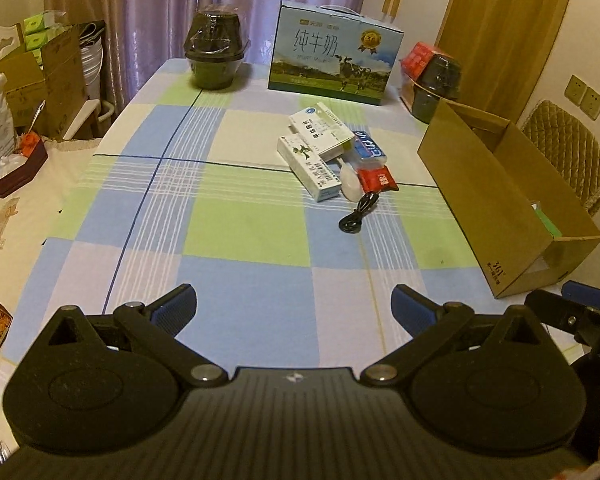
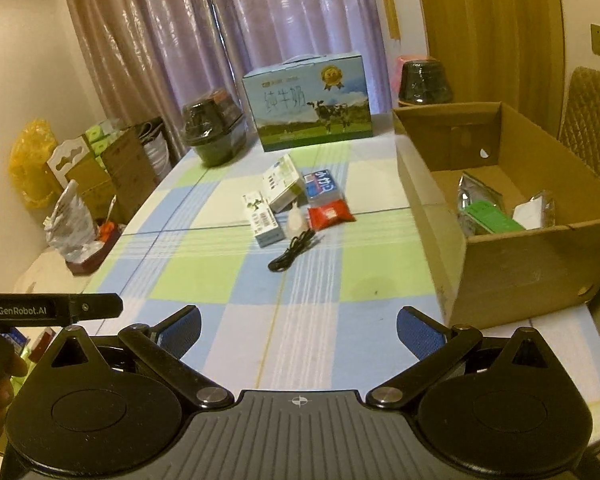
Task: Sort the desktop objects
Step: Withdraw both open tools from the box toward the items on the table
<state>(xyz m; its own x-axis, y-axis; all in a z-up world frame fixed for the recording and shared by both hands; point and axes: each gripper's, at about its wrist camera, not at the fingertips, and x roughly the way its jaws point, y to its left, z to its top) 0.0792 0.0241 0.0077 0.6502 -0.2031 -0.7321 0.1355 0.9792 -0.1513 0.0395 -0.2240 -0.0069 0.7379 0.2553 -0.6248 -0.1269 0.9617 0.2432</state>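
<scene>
Both tongs hang spread and empty over the near edge of the bench [image 1: 260, 280], which wears a blue, green and white checked cloth. The left tongs [image 1: 294, 308] and the right tongs [image 2: 299, 330] each show blue pads set wide apart, touching nothing.

The things to sort lie in one small cluster near the middle of the bench, well ahead of both tongs. Two white medicine boxes [image 1: 312, 152] overlap, one propped on the other. Just to their right lie a blue packet [image 1: 367, 147] and a red sachet [image 1: 376, 179], with a small white bottle [image 1: 350, 186] between the boxes and the sachet. A coiled black cable [image 1: 358, 214] is the nearest piece to the tongs.

An open cardboard box [image 2: 512, 264] stands along the right edge, ahead of the right tongs; a silver pouch [image 2: 476, 192] and a green packet [image 2: 490, 216] lie in it. A milk carton case [image 1: 334, 54] stands at the far edge.
</scene>
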